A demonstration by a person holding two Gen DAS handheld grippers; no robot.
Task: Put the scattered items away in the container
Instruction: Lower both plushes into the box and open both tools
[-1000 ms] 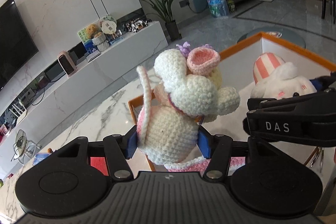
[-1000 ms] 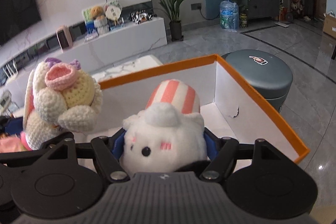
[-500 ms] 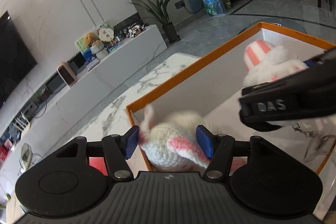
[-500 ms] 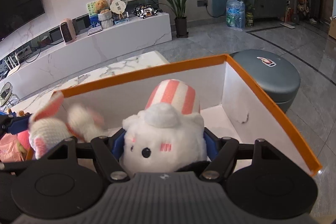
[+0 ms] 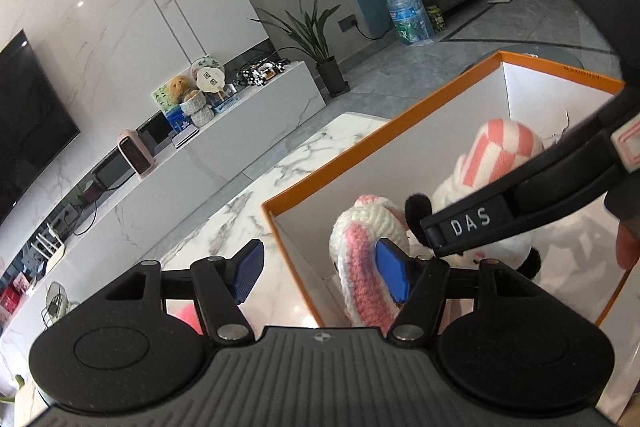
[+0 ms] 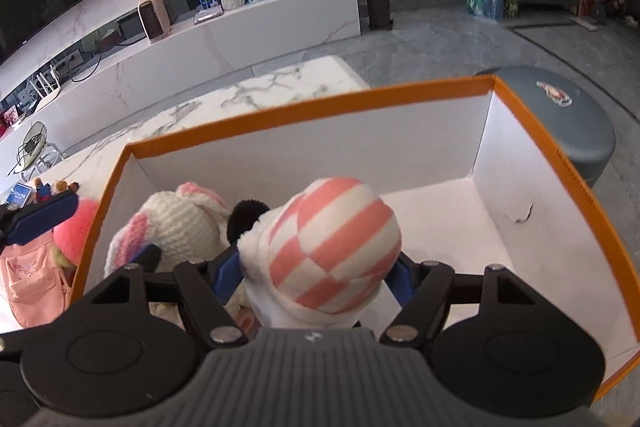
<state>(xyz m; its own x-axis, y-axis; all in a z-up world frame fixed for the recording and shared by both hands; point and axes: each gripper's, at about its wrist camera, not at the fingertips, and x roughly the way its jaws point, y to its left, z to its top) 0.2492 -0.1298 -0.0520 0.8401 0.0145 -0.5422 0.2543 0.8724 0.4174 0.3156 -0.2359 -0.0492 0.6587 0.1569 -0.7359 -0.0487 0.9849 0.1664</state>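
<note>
Blue pads of the left gripper (image 5: 320,277) are spreading apart; the crocheted white-and-pink bunny (image 5: 366,259) lies past them, with one pad just beside its pink ear and the other out over the marble tabletop (image 5: 256,195), so the toy is released. That bunny rests inside the orange-rimmed white box (image 5: 384,125), against the box's near-left corner. The right gripper (image 6: 314,277) is clenched on the white plush toy with a pink-striped cap (image 6: 332,247), both pads pressing its sides, low within the same box and just right of the bunny, touching it. A black pom-pom ear (image 6: 246,215) of the plush shows between the two toys. Outside the box's left wall lie a pink round plush (image 6: 74,227) and a small pink bag (image 6: 34,279) on the tabletop. Beyond the box's far-right corner stands a grey round stool (image 6: 576,131).
</note>
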